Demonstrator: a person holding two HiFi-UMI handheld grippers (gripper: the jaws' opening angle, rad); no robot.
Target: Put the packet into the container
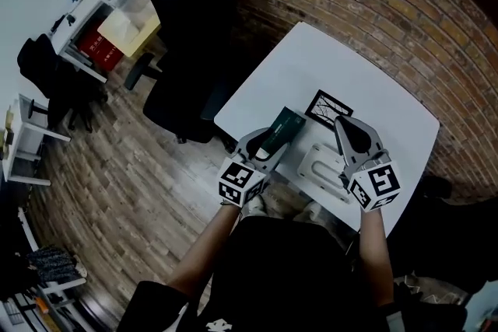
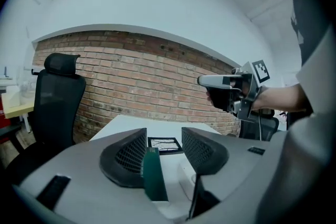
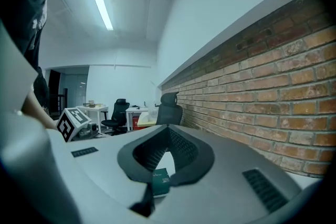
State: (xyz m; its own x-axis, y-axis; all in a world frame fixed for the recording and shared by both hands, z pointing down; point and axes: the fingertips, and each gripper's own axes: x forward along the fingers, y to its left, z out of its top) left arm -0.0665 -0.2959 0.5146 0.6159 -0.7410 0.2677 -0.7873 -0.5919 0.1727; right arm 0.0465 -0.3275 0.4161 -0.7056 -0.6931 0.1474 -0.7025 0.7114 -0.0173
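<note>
The left gripper has its jaws spread, the dark green packet leaning on the left-hand jaw with its long axis along them, the white container just to its right, and the right gripper pressed together and empty by that container.

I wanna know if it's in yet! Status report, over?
Left gripper open, dark green flat packet leaning on one pad. Right gripper shut, empty. Packet not yet in white plastic container. Nothing seen blocking it.
</note>
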